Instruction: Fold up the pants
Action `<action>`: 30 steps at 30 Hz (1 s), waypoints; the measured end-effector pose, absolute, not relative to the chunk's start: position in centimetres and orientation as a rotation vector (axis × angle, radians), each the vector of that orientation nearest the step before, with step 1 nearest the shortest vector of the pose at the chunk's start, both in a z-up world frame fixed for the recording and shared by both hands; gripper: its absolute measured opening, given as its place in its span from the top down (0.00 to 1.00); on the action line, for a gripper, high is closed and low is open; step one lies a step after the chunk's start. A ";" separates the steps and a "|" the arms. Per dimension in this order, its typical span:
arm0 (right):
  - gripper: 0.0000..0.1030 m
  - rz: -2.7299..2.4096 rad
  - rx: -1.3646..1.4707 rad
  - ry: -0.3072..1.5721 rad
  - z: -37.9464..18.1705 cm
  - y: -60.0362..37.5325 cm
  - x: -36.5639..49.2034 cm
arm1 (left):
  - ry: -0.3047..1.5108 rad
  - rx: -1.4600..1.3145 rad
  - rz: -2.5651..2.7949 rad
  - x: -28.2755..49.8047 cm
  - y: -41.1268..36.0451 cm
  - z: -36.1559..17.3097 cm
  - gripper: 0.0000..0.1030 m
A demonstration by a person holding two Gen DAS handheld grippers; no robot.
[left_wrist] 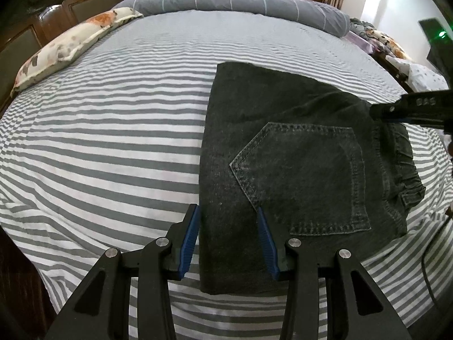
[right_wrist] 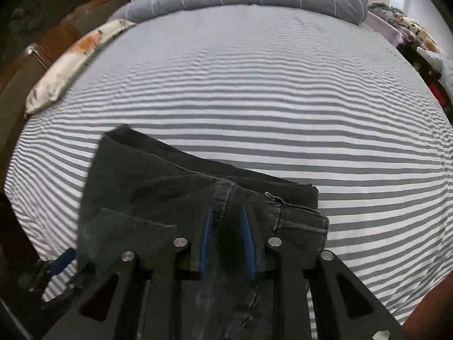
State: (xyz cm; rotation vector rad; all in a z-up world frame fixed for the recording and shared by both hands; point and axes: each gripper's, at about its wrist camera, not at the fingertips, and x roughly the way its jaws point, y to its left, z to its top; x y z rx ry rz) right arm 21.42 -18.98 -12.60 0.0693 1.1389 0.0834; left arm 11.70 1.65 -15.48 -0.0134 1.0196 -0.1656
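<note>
Folded black pants lie on the striped bed; the left claw straddles one edge, unclenched, while the right claw nips the waistband, apparently to tidy the fold.

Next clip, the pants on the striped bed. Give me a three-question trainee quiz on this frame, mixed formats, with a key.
1. True or false: the dark pants hang off the striped bed.
2. What stitched feature faces up near the left gripper? A) zipper B) back pocket C) button
3. Name the part of the pants under the right gripper.

Key: 1. False, they lie folded on it. 2. B. 3. The waistband.
</note>
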 end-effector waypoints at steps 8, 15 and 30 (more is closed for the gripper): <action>0.80 0.095 0.089 1.155 -13.2 -19.5 21.5 | 1.062 -0.051 -0.153 12.1 2.3 -16.2 0.50; 0.70 0.120 0.112 1.157 -11.8 -20.5 16.9 | 0.984 -0.044 -0.181 11.0 2.4 -14.7 0.50; 0.59 0.039 0.304 1.233 -15.5 -25.8 11.7 | 0.995 0.075 -0.244 10.8 -0.2 -15.0 0.50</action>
